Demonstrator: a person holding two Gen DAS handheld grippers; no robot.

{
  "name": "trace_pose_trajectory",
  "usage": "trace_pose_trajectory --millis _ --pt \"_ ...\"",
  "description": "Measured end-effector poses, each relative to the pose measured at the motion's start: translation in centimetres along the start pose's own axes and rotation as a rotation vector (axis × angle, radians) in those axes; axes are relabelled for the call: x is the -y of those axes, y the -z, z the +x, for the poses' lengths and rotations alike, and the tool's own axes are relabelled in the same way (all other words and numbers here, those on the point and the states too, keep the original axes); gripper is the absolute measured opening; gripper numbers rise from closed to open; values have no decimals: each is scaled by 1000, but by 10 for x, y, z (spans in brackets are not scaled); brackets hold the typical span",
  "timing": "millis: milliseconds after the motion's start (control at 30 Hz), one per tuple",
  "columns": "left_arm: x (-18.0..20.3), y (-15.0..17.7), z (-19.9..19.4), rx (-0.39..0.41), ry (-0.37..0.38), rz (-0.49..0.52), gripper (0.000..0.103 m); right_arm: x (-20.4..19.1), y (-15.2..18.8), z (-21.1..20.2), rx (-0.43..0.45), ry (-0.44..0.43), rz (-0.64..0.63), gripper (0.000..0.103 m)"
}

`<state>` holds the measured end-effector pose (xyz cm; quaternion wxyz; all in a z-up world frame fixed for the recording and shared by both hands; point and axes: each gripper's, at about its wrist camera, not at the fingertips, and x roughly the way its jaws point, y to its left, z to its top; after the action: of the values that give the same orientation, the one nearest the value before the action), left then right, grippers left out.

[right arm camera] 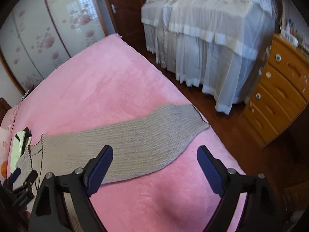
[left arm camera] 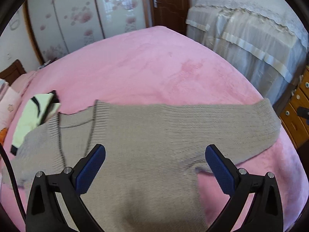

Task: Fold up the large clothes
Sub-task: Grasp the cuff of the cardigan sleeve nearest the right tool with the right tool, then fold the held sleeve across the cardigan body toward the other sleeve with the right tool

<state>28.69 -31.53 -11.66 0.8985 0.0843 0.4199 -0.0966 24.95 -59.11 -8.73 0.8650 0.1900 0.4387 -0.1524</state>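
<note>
1. Now the gray sweater [left arm camera: 146,135] lies flat on the pink bed [left arm camera: 146,63], one sleeve [right arm camera: 173,121] reaching to the bed's edge.
2. Left gripper [left arm camera: 155,166] hangs over the sweater, fingers wide apart, holding nothing.
3. Right gripper [right arm camera: 154,166] is over the bed beside the sleeve, fingers wide apart too.
4. A green cloth [left arm camera: 33,118] touches the sweater's collar.

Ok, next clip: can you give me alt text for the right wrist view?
A grey knit sweater lies flat on a pink bedspread, one sleeve stretched toward the bed's edge. The right tool is open above it, holding nothing. A white-draped bed and a wooden dresser stand beyond.
</note>
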Motion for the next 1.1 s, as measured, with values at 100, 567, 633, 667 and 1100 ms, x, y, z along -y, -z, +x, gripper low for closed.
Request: trace_pose_trajectory --millis 100,567,633,667,1100 --pt "17 3 19 4 10 15 103 17 2 31 -47 -16 61 84" --pt "21 22 73 -131 130 -98 103 49 21 122 -155 -29 259 60" --pt "15 23 74 -137 136 -111 103 44 20 122 -139 -39 246 36" --pt "12 24 73 -138 136 -112 103 42 19 121 -128 -44 241 29" --pt "-93 40 17 -95 27 -208 103 -143 29 -30 200 -347 -185 13"
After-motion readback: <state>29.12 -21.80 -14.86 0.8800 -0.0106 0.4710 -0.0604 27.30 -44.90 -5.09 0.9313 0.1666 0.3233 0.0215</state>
